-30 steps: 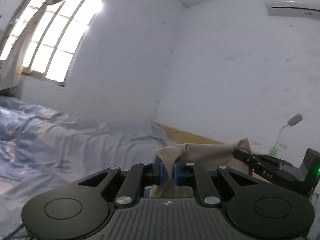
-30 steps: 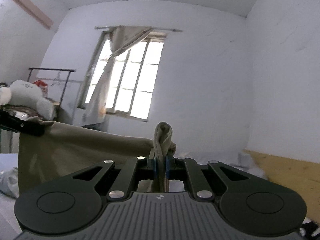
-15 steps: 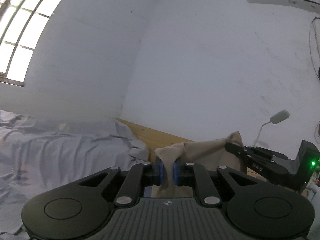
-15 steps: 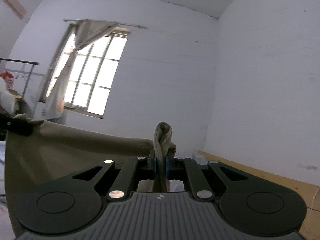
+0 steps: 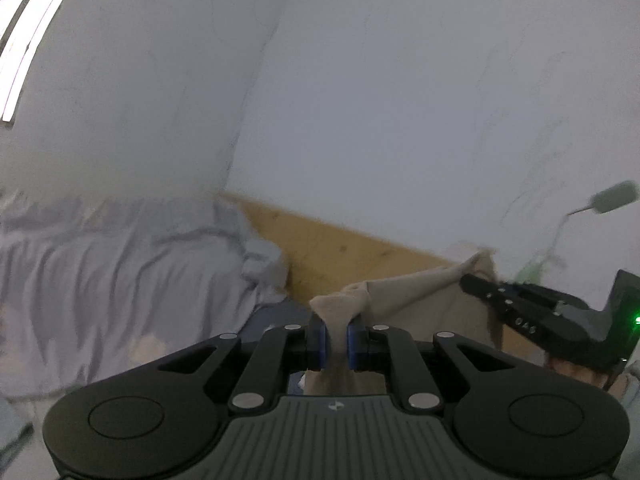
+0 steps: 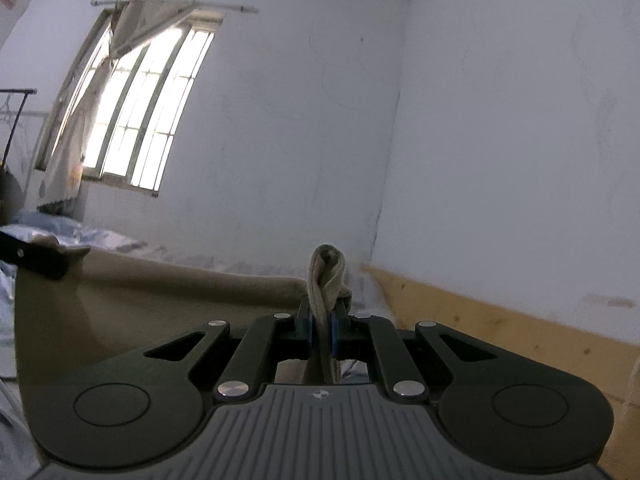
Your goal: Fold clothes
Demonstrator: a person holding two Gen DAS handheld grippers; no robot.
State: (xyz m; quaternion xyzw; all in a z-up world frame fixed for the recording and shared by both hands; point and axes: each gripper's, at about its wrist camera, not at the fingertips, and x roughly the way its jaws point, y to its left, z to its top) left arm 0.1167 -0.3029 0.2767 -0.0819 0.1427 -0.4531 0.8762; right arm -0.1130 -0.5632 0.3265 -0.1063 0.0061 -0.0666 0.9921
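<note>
Grippers: 2 | left gripper (image 5: pixel 338 338): clenched on 1 corner of beige cloth (image 5: pixel 416 296), lower centre | right gripper (image 6: pixel 321 330): clenched on 1 bunched corner of same cloth, lower centre | cloth: 1, stretched between both, above bed sheet (image 5: pixel 120 272) | window (image 6: pixel 140 112): 1, upper left | wooden headboard (image 6: pixel 500 328): 1, lower right

Cloth (image 5: pixel 424 296) stretched between left gripper (image 5: pixel 338 340) and right gripper (image 6: pixel 321 332), above bed sheet (image 5: pixel 120 280). Wooden board (image 6: pixel 500 328) right of bed, against wall. Window (image 6: pixel 148 108) far left.
</note>
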